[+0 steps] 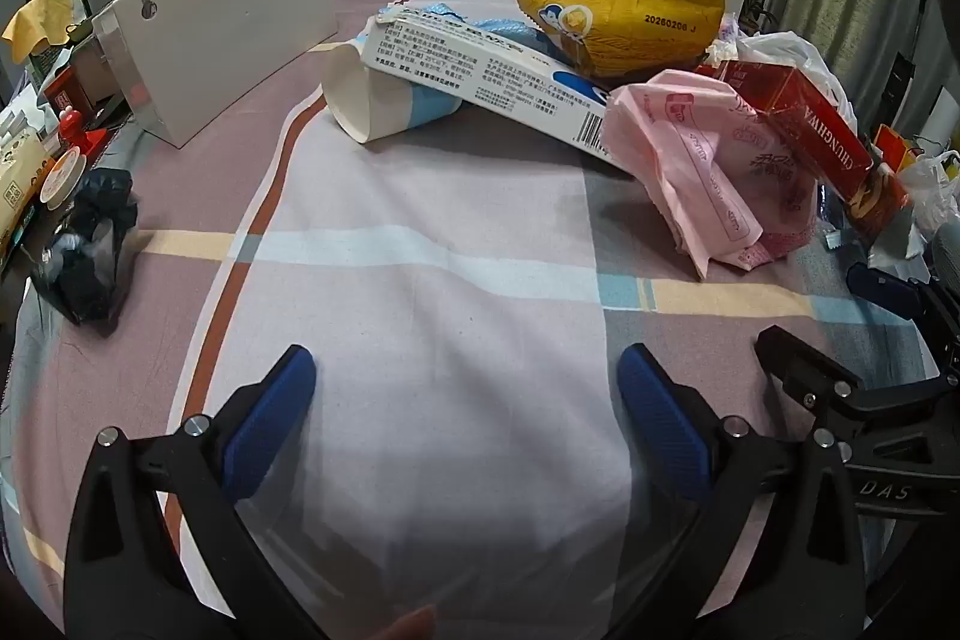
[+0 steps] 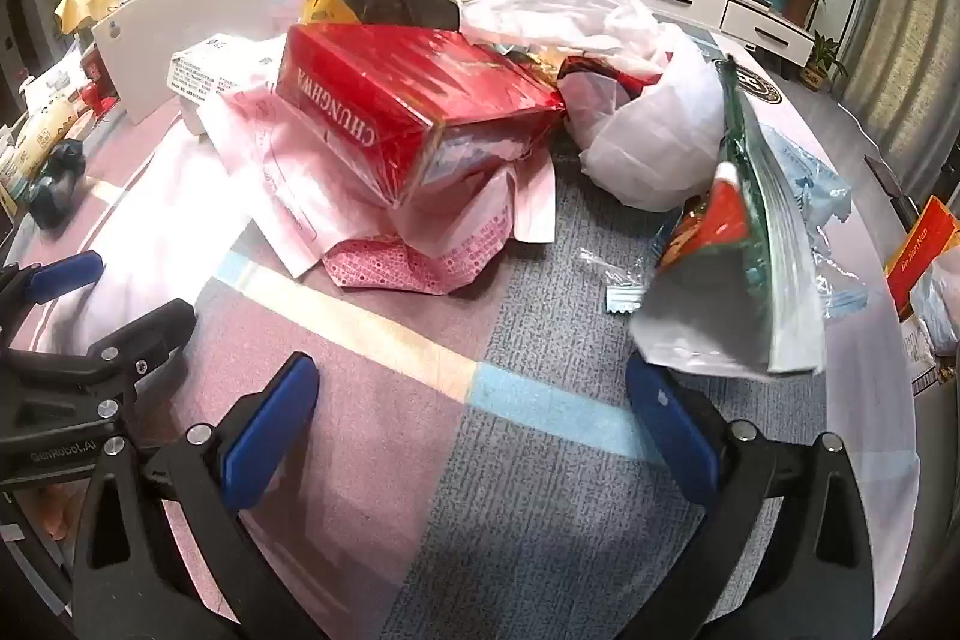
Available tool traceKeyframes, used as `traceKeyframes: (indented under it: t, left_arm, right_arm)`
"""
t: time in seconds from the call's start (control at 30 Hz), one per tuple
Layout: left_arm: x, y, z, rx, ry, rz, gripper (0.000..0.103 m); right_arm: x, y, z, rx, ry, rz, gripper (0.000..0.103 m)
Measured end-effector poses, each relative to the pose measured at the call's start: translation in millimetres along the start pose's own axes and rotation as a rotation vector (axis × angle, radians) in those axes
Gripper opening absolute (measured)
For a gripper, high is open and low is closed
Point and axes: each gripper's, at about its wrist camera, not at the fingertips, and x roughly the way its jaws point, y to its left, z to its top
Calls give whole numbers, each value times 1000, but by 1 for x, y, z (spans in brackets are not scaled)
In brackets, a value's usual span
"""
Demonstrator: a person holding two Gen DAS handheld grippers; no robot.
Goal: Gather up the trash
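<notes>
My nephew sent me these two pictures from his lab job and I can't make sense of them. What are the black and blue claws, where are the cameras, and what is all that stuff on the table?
The claws are two hand-held grippers, one in each of a person's hands; there is no robot arm. Each carries a wide-angle camera looking forward along its fingers.

One picture is from the left gripper, the other from the right gripper. Both are open and hold nothing.

They hover over a table with a striped cloth. On it lies trash: a red Chunghwa carton resting on pink wrappers, a white plastic bag, a white and blue box leaning on a tipped paper cup, a yellow snack bag and a green and red snack packet.
</notes>
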Motion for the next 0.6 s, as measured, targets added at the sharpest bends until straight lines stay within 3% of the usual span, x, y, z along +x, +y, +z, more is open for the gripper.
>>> traceKeyframes:
  t: [0.6]
  left_arm:
    - [0, 0, 0, 0, 1, -1, 101]
  right_arm:
    - [3, -2, -5, 0, 1, 0, 100]
